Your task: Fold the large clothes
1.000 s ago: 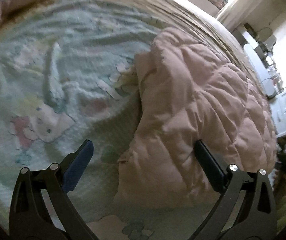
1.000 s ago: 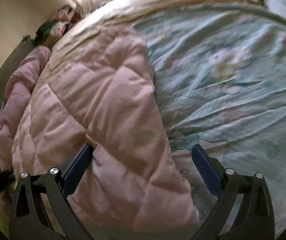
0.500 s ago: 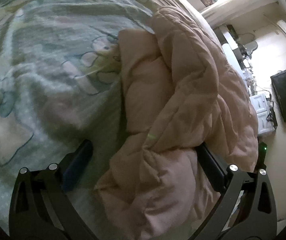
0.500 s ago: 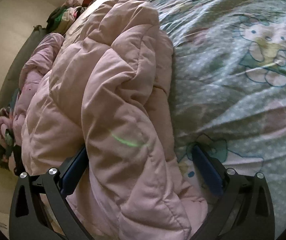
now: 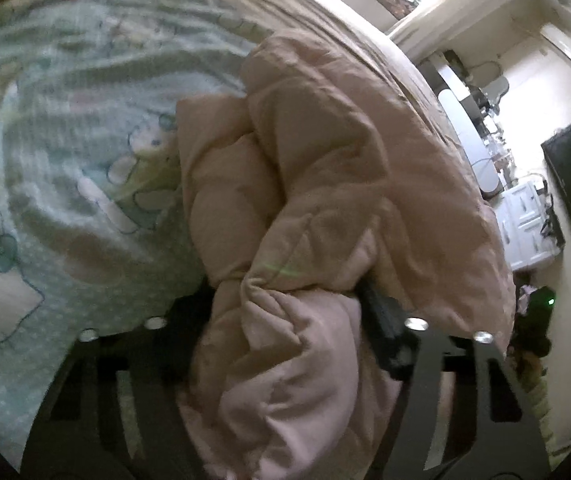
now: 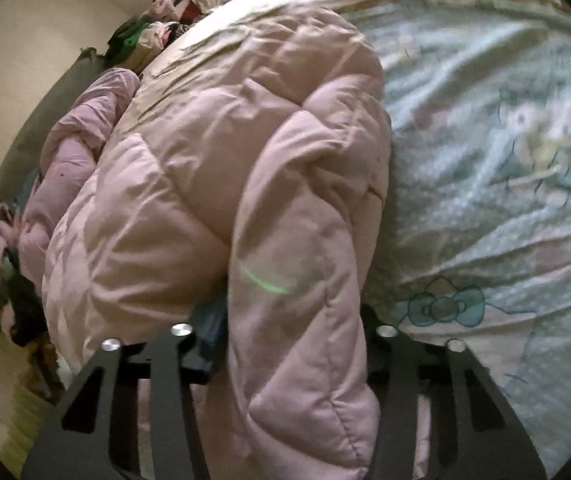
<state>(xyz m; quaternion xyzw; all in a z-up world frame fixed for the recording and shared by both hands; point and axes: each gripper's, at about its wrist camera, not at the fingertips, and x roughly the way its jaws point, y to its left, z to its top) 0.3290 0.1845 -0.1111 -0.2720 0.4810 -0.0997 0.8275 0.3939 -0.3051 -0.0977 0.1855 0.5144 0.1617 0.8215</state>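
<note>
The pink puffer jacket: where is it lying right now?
The pink puffer jacket lies bunched on the cartoon-print bedsheet, toward the bed's edge; in both wrist views it fills the centre, with a fold pinched in the left claw and another in the right claw.

We angle both tongs steeply downward. Our left tongs (image 5: 285, 304) have just been closing, and their dark jaws now pinch a bunched fold of the pink padded coat (image 5: 325, 168). Our right tongs (image 6: 289, 320) have likewise been closing and clamp a thick roll of the same coat.
</note>
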